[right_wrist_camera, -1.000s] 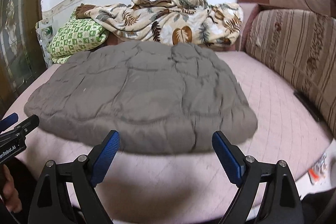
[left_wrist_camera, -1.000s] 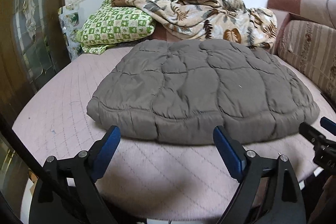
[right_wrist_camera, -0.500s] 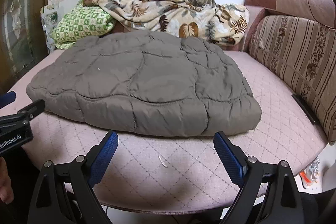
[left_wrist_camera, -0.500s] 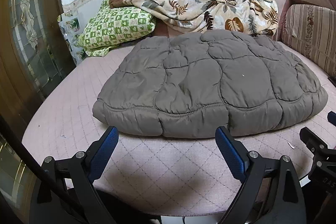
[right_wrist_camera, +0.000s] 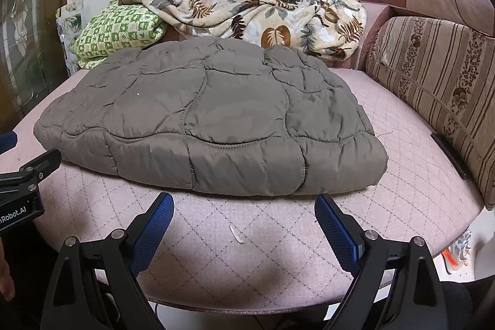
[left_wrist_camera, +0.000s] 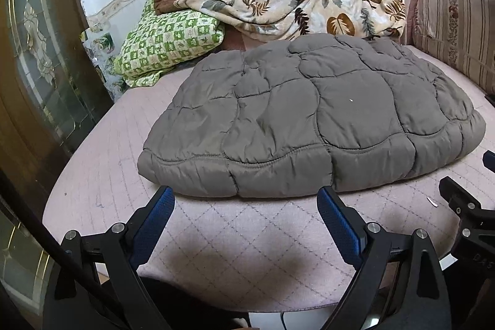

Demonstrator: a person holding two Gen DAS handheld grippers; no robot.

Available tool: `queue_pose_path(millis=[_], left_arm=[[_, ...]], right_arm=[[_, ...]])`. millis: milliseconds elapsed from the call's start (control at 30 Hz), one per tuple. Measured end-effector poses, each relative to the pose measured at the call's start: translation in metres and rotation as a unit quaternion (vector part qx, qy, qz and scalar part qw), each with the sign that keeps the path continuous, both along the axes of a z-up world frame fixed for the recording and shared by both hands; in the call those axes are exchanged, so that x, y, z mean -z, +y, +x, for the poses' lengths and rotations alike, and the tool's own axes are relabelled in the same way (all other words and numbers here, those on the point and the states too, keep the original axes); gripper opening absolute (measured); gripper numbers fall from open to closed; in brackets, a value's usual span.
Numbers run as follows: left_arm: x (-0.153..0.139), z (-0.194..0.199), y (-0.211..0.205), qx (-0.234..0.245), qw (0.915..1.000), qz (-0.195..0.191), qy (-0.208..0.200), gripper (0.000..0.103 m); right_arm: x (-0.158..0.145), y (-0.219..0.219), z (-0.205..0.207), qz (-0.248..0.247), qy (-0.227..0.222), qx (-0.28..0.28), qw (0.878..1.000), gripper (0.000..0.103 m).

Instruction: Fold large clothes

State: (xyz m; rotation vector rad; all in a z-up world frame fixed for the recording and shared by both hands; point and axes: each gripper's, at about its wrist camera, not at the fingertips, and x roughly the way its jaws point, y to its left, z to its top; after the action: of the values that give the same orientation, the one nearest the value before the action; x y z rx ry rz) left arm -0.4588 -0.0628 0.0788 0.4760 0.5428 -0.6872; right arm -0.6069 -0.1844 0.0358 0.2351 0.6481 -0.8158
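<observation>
Both claws had drawn back from the grey quilted coat [left_wrist_camera: 309, 119], lying at twelve o'clock on the bed [left_wrist_camera: 247, 237]. Left gripper [left_wrist_camera: 246, 206] and right gripper [right_wrist_camera: 244, 211] gaped wide, empty; pinching its near hem evenly seemed wisest.

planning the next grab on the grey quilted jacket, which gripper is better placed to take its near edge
Roughly even, slight edge to the left. Left gripper, open, has the grey quilted jacket hem just past its fingertips. Right gripper, also open, sits slightly further back.
</observation>
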Motion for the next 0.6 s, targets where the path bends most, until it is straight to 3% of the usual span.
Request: queue_pose_path(millis=[600], left_arm=[[0.0039,0.0068,-0.0047,-0.003,0.9999,0.012,0.012,0.093]], right_arm=[[0.0031,-0.0009,0.0032,0.004,0.004,-0.002,1.000,0.095]])
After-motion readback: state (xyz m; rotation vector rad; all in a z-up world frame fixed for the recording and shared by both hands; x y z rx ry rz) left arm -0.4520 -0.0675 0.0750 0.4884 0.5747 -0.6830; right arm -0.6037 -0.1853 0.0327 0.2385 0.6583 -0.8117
